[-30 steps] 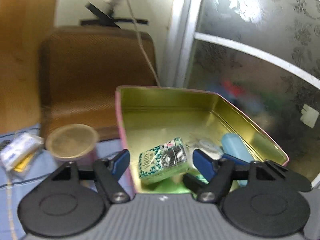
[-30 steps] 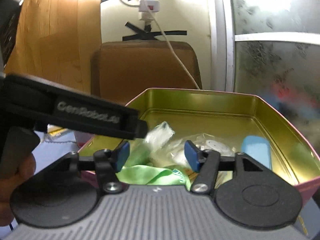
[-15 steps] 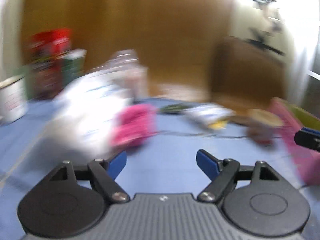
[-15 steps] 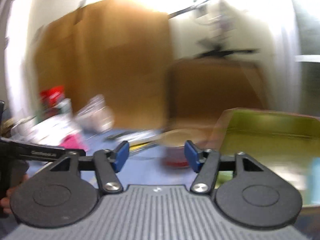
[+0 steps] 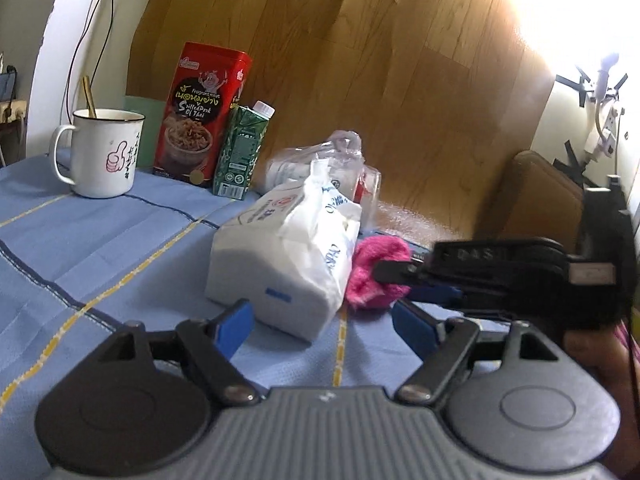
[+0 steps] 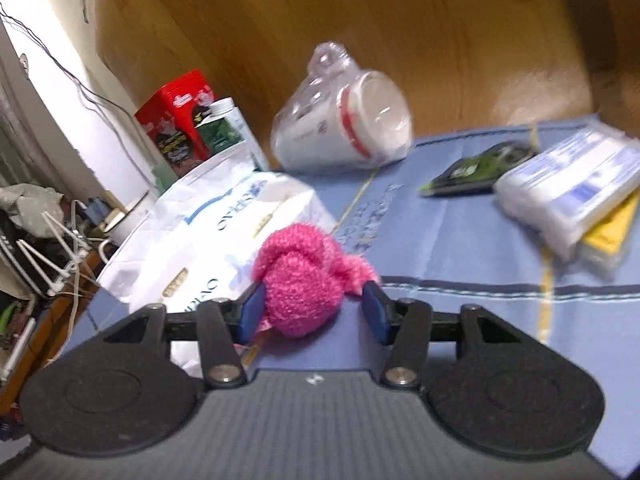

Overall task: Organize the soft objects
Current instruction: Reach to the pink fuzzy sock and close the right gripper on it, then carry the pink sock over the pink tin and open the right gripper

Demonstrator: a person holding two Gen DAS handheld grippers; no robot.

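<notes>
Your right gripper (image 6: 311,312) has the fluffy pink cloth (image 6: 306,280) between its blue pads, and the jaws are closing. The left-hand pad touches the fluff, while the right-hand pad stands just clear of it, so they are not yet clamped. The cloth lies on the blue tablecloth (image 6: 460,256), touching the white tissue pack (image 6: 208,232) at its side.

Your left gripper (image 5: 322,326) hangs low over the tablecloth with its jaws apart and nothing between them, pointing at the near end of the tissue pack. From that camera your right gripper comes in from the right, its tip at the cloth.

Behind stand a white enamel mug (image 5: 102,152), a red tin (image 5: 202,114) and a green carton (image 5: 240,148); a bagged stack of paper cups (image 6: 344,120) lies on its side.
</notes>
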